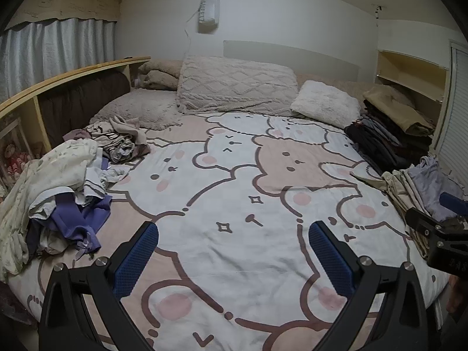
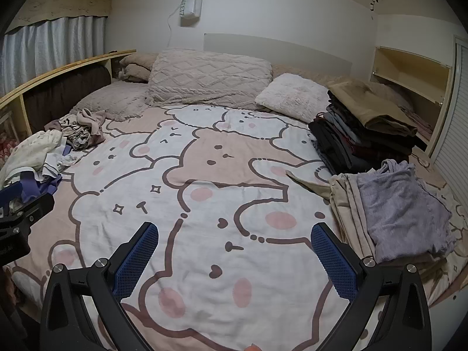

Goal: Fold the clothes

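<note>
Both of my grippers hang over the near end of the bed (image 1: 234,175), its bear-print cover bare across the middle. My left gripper (image 1: 234,251) has its blue-padded fingers (image 1: 134,263) spread wide with nothing between them; my right gripper (image 2: 234,254) is likewise parted and empty, and its black body also pokes in at the right border of the left wrist view.

Along the bed's left edge lies the unfolded heap (image 1: 55,187), a cream floral garment on top of purple and pale blue pieces, all crumpled together. Further up the same edge, near the pillows, sits a smaller tangle of beige and grey clothes (image 1: 122,140).

On the right edge near me, a lavender knit top (image 2: 403,213) lies folded on a flat beige stack (image 2: 348,213), one beige strip trailing toward the middle of the cover. Just beyond it on that edge rises a tall pile of dark folded clothes (image 2: 345,143) capped by an olive-tan garment (image 2: 368,102).

At the head end a quilted beige pillow (image 1: 237,84) leans against the wall, with a fluffy white cushion (image 1: 327,102) beside it. A white pouch (image 1: 209,8) hangs on the wall above.
</note>
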Motion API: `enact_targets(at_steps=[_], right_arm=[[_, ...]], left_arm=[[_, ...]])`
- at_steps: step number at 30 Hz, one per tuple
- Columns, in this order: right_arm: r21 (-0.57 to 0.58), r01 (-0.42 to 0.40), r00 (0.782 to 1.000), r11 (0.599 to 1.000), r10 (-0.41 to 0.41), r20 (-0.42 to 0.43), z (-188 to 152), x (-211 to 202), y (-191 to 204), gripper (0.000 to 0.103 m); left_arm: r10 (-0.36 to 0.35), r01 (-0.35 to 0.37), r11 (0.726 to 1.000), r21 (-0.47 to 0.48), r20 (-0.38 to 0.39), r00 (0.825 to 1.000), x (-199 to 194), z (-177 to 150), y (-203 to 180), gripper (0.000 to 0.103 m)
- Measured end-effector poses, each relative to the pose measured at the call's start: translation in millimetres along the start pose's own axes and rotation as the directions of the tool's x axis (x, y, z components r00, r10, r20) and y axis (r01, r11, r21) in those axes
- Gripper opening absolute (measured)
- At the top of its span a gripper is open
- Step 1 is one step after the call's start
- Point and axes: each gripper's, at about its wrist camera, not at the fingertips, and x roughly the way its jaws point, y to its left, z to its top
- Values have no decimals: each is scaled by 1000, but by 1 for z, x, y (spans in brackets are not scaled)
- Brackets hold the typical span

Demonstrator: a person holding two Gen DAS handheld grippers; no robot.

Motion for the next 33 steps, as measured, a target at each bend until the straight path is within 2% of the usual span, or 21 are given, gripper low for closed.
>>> enact_targets(at_steps=[13,16,22,29,33], right_arm=[[-11,-4,1000,1000,4,-4,0,1,2,103],[-14,-5,1000,1000,5,-6,0,1,2,103],[-26,-19,1000,999,19,-14,-1,7,7,103],[2,-82,996,997,82,26,-1,12,13,103],[8,-96,993,995,95,67,-5,16,20,103]], left_arm=[[-1,0,999,-32,-28,1000,5,-2,4,103],[18,-19,1000,-25,-27,999,4,-2,6,103],[15,-17,999,-48,-37,999,1,5,22,103],[13,-13,998,-56,6,1000,-19,47,67,103],[99,-99,995,13,51,994,-29,69,96,103]])
